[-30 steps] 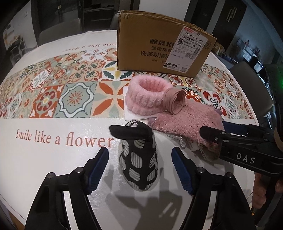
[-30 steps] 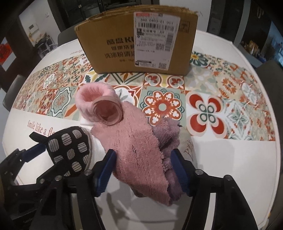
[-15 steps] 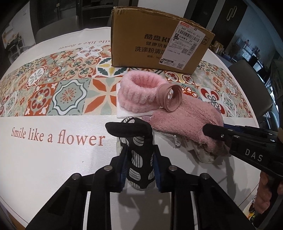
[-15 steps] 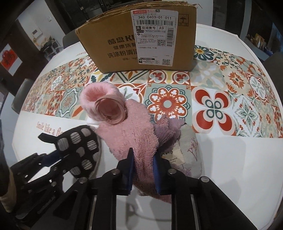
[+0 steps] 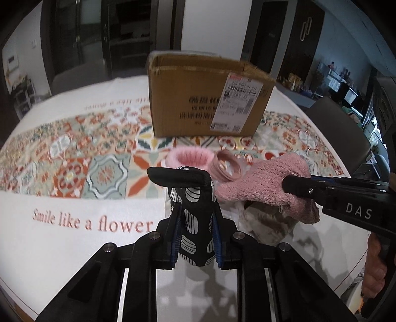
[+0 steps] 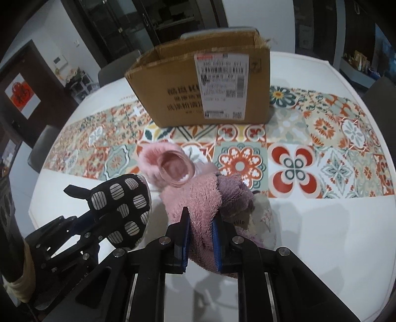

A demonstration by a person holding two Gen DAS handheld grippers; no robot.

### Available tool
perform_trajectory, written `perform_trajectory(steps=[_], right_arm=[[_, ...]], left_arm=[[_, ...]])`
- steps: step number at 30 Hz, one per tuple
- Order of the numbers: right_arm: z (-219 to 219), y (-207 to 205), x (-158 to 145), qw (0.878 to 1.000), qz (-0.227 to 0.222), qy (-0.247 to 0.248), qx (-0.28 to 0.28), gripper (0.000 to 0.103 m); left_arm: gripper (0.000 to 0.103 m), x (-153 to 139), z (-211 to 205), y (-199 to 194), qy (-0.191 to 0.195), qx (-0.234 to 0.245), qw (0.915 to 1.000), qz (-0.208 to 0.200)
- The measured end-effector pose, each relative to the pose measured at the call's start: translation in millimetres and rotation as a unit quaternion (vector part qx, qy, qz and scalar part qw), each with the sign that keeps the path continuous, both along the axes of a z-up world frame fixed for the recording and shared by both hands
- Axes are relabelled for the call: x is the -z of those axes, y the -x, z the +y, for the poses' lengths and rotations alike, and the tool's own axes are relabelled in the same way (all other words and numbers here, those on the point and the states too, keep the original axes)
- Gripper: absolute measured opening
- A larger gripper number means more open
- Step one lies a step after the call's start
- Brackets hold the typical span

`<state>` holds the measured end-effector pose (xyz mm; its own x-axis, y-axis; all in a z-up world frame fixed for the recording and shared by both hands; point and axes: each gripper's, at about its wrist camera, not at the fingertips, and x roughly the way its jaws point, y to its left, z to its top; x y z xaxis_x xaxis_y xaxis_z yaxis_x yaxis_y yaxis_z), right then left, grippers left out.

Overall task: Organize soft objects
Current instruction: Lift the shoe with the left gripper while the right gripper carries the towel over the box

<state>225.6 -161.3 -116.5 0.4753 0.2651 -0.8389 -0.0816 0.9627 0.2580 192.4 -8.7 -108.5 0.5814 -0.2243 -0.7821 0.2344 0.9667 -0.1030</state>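
Round white tabletop (image 6: 321, 223) with a band of patterned tiles and "Smile like a flower" lettering carries an open cardboard box (image 6: 198, 86) at the back and a fluffy pink headband (image 5: 189, 157) just before it.

Your counter (image 6: 321, 223) is round and white, crossed by a band of patterned tiles (image 6: 292, 168) and the printed words "Smile like a flower" (image 5: 91, 221). Grey chairs (image 5: 74, 79) ring it. Behind you see dark glass-fronted cabinets (image 6: 138, 22), white walls, and a red decoration (image 6: 21, 93).
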Motion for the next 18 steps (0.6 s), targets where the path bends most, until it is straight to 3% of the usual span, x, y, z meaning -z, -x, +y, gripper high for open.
perform_trajectory(steps=[11, 18], right_arm=[[-7, 12, -44, 0.998, -0.065, -0.008, 0.021, 0.017], [-11, 13, -73, 0.994, -0.109, -0.015, 0.027, 0.017]], left_arm=[[0.023, -48, -3, 4, -0.007, 0.011, 0.9956, -0.093], [0.023, -72, -4, -3, 0.000, 0.019, 0.9913, -0.130]])
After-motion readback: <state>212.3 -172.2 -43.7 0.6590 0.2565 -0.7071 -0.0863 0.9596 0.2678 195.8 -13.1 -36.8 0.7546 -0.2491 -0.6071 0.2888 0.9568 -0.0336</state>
